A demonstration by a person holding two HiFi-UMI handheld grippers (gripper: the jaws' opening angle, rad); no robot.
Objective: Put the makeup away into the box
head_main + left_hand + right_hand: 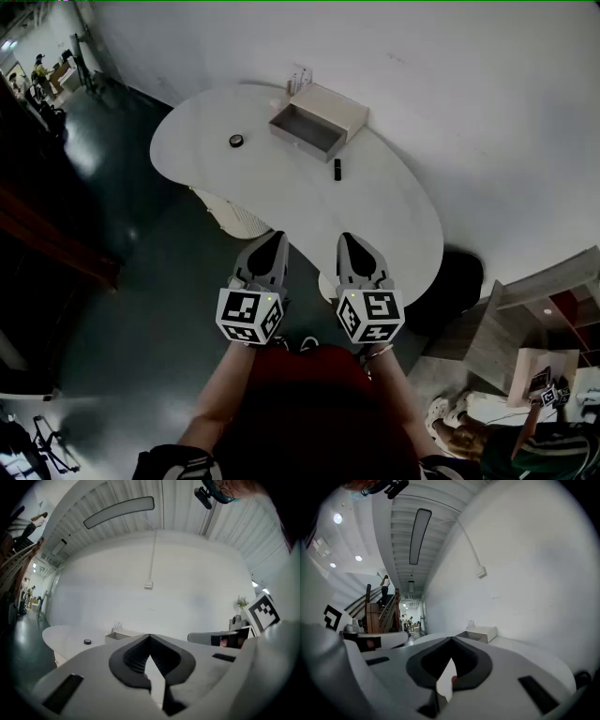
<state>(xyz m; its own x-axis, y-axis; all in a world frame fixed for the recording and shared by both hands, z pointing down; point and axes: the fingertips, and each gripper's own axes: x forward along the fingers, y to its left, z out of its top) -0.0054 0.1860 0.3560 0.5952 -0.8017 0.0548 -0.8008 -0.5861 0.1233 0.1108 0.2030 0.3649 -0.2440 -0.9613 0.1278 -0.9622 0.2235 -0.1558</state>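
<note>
On the white curved table (pixel 394 220) stands an open grey-lined box (pixel 319 122), seen too in the left gripper view (pixel 123 635) and the right gripper view (pixel 480 633). A round black compact (pixel 236 141) lies left of the box, and it also shows in the left gripper view (pixel 87 641). A small black tube (pixel 337 169) stands just in front of the box. My left gripper (pixel 277 236) and right gripper (pixel 346 238) hang side by side at the table's near edge, far from the makeup. Both are shut with nothing in them; their jaws meet at the tips (pixel 150 636) (pixel 451 640).
Small bottles (pixel 298 80) stand behind the box against the white wall. A ribbed white pedestal (pixel 234 217) sits under the table and a dark round stool (pixel 459 281) at its right end. A seated person (pixel 506 441) and shelves are at the lower right. A staircase (pixel 377 611) rises at the left.
</note>
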